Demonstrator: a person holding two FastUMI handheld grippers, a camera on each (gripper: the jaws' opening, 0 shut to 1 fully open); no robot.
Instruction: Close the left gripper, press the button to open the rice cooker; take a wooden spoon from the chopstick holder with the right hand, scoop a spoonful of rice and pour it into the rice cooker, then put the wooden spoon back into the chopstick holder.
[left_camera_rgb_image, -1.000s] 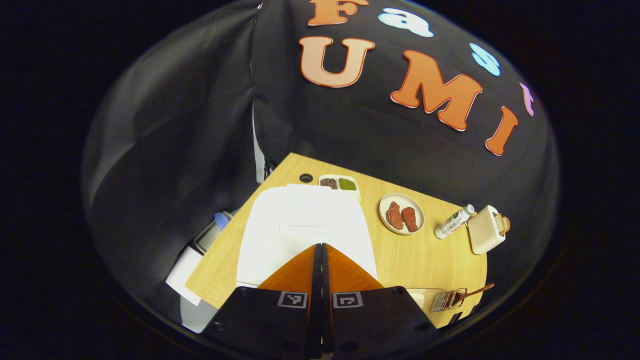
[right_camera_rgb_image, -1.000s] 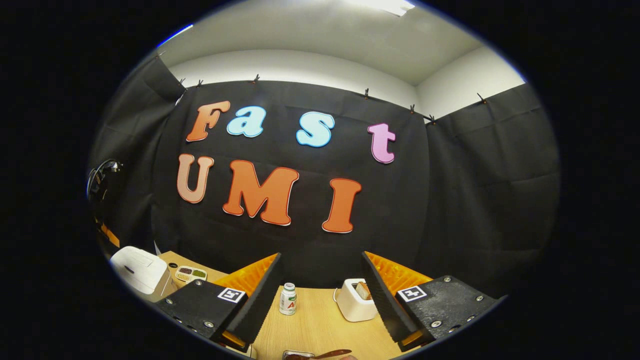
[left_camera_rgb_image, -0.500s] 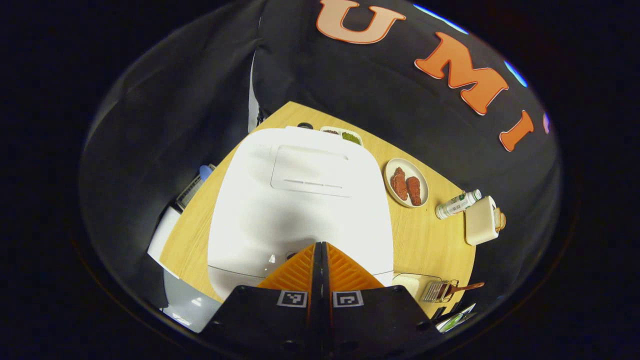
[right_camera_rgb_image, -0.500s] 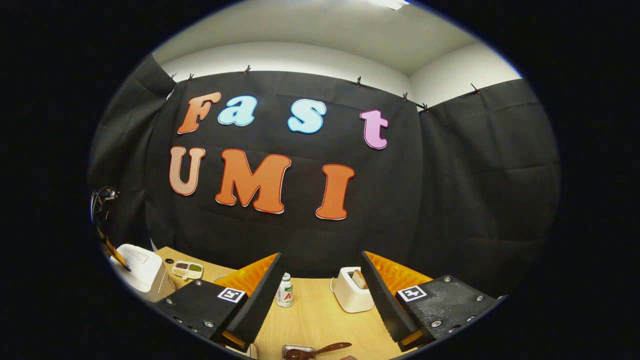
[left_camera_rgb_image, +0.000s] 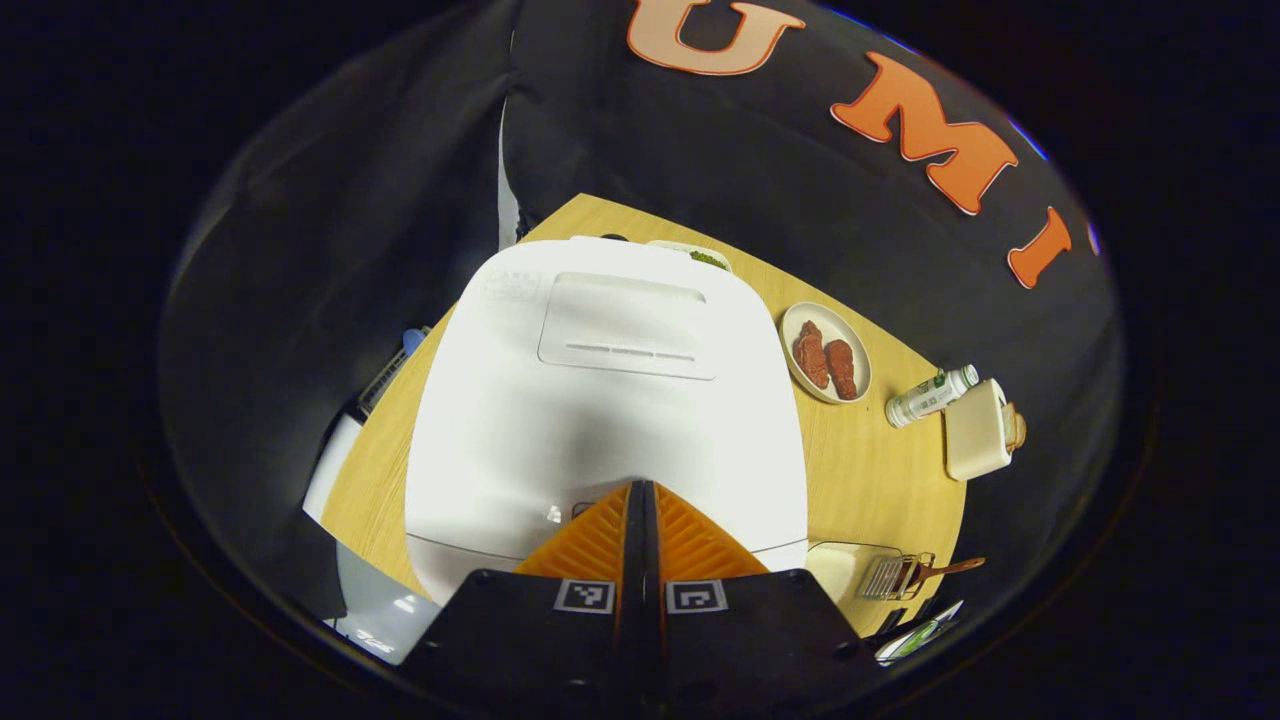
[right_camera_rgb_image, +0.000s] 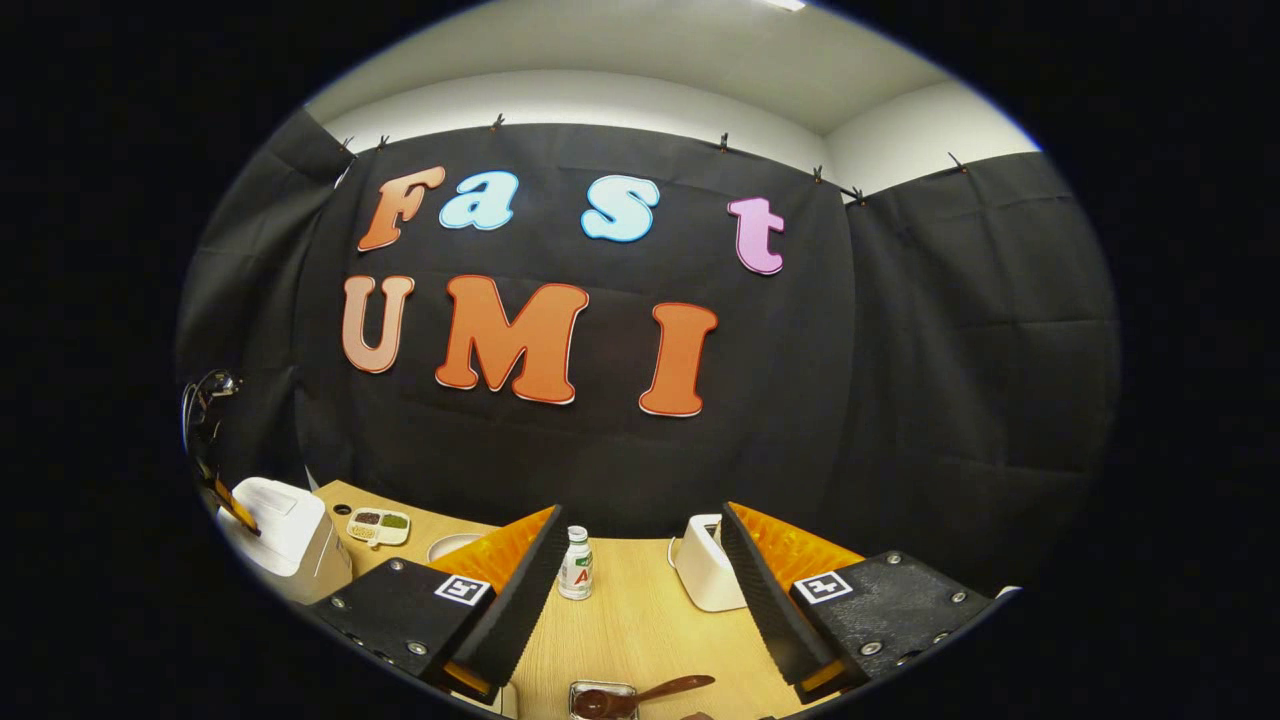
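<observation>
Spoon (right_camera_rgb_image: 640, 694), wooden, light and stiff: take its handle with your spread right gripper (right_camera_rgb_image: 640, 590); left gripper (left_camera_rgb_image: 641, 500) clenched empty over the rice cooker (left_camera_rgb_image: 610, 400).

In the left gripper view the rice cooker (left_camera_rgb_image: 607, 400) stands on the table (left_camera_rgb_image: 870, 470) at centre. The plate (left_camera_rgb_image: 826, 339), bottle (left_camera_rgb_image: 930, 394) and toaster (left_camera_rgb_image: 978, 430) lie to its right. The spoon (left_camera_rgb_image: 940, 570) sits in the holder (left_camera_rgb_image: 893, 577) at lower right.
</observation>
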